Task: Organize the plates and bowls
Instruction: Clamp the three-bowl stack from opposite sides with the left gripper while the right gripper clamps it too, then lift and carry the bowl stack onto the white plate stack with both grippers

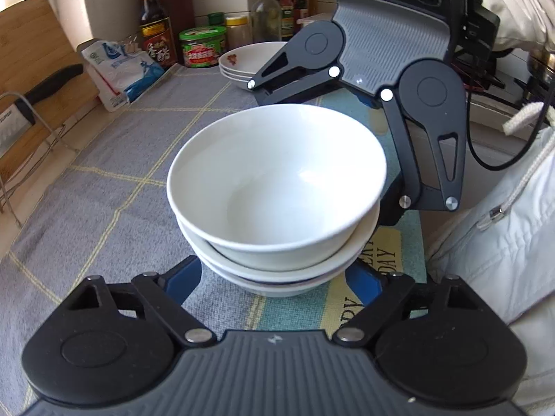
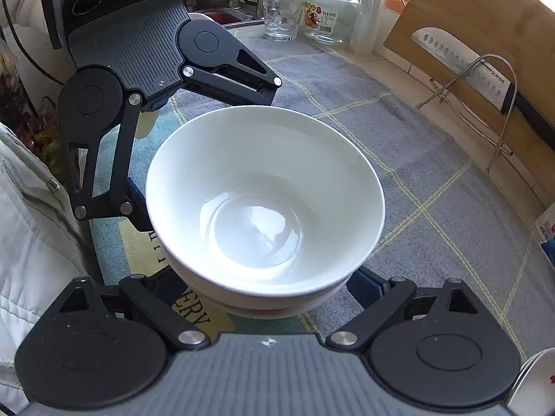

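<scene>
A stack of three white bowls [image 1: 277,190] [image 2: 263,201] stands on a grey checked cloth [image 1: 104,187]. My left gripper [image 1: 277,277] straddles the lower bowls from the near side. Its blue fingers [image 1: 185,277] run in under the rims, which hide the tips. My right gripper [image 2: 263,284] straddles the same stack from the opposite side. Its fingers [image 2: 364,280] stand wide beside the lower bowls, tips under the rim. Each view shows the other gripper beyond the bowls. A pile of shallow white plates [image 1: 242,66] with a red mark sits at the back.
Sauce bottles [image 1: 154,24], a green tin [image 1: 203,46] and a printed bag [image 1: 121,72] line the back. A cutting board [image 2: 485,34] and a cleaver [image 2: 461,66] lean on a wire rack. A glass [image 2: 281,14] and a jar [image 2: 329,10] stand near the sink. A person's white jacket [image 1: 496,228] is close by.
</scene>
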A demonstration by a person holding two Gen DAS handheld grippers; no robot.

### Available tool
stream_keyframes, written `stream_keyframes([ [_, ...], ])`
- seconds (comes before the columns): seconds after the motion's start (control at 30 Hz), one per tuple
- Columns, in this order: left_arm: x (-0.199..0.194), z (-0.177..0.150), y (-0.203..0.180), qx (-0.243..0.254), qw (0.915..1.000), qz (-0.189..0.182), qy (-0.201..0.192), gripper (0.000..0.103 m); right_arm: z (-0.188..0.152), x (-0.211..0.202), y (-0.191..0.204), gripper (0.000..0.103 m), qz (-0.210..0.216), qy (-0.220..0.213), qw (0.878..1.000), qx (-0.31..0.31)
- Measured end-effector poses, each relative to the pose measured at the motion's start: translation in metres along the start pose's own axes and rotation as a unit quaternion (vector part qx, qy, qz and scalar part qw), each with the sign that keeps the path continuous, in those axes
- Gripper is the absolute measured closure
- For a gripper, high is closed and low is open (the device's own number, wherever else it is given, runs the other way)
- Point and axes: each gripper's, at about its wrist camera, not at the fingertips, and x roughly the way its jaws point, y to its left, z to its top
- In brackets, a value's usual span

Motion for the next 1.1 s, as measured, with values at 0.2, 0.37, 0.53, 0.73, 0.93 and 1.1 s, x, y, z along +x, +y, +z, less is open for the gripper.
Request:
stream_keyframes([
  [0.2, 0.003, 0.004, 0.011, 0.023, 0.9994, -0.023, -0.003, 0.015, 0.002, -0.001, 0.000, 0.009, 0.002, 0.008, 1.000, 0.003],
  [0.37, 0.007, 0.005, 0.018, 0.031, 0.9985, -0.044, -0.007, 0.015, 0.002, -0.002, -0.001, 0.009, 0.002, 0.013, 1.000, 0.009],
  [0.53, 0.008, 0.003, 0.023, 0.034, 0.9974, -0.063, -0.010, 0.014, 0.002, -0.002, -0.001, 0.009, 0.002, 0.017, 1.000, 0.013],
  [0.73, 0.009, 0.002, 0.027, 0.035, 0.9964, -0.076, -0.012, 0.014, 0.003, 0.000, -0.004, 0.012, 0.011, 0.020, 0.999, 0.022],
  [0.93, 0.008, 0.002, 0.027, 0.035, 0.9963, -0.077, -0.013, 0.014, 0.005, 0.001, -0.004, 0.013, 0.011, 0.023, 0.999, 0.029],
  [1.1, 0.009, 0.006, 0.028, 0.027, 0.9967, -0.077, -0.006, 0.014, 0.006, -0.001, -0.006, 0.013, 0.015, 0.024, 0.999, 0.025],
])
